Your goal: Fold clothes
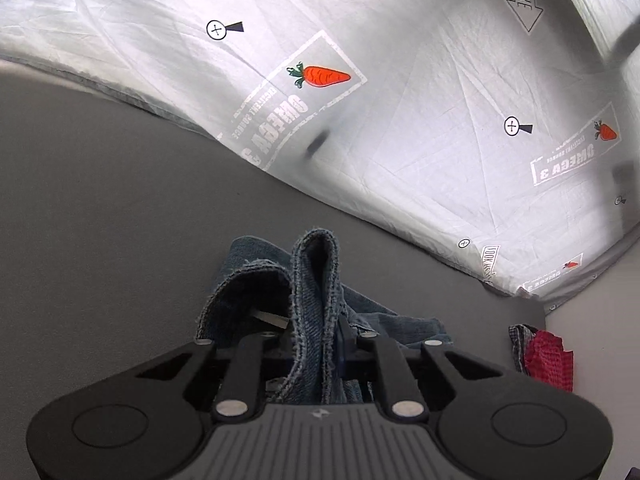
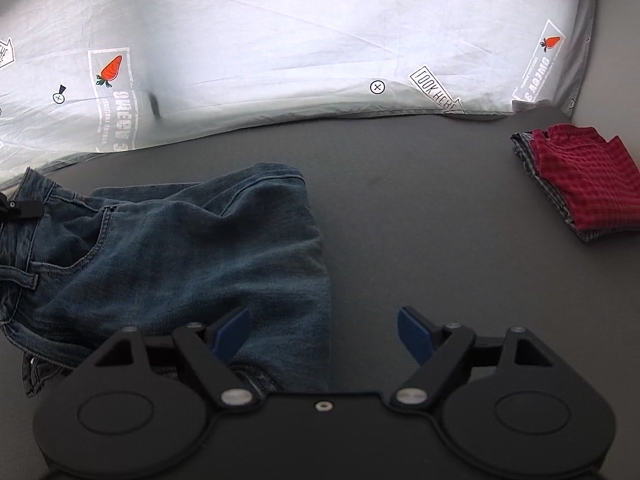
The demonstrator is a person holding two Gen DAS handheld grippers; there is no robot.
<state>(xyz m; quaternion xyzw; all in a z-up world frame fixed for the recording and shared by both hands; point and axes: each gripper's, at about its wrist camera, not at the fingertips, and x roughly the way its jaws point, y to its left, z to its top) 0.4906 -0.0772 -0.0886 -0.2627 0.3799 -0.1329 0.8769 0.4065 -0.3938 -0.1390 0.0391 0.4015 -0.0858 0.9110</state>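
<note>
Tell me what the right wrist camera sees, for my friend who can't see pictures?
The right gripper is open, its blue fingertips spread above crumpled blue jeans lying on a dark grey table. A folded red checked cloth sits far right, and a white sheet with carrot pictures hangs behind.
</note>
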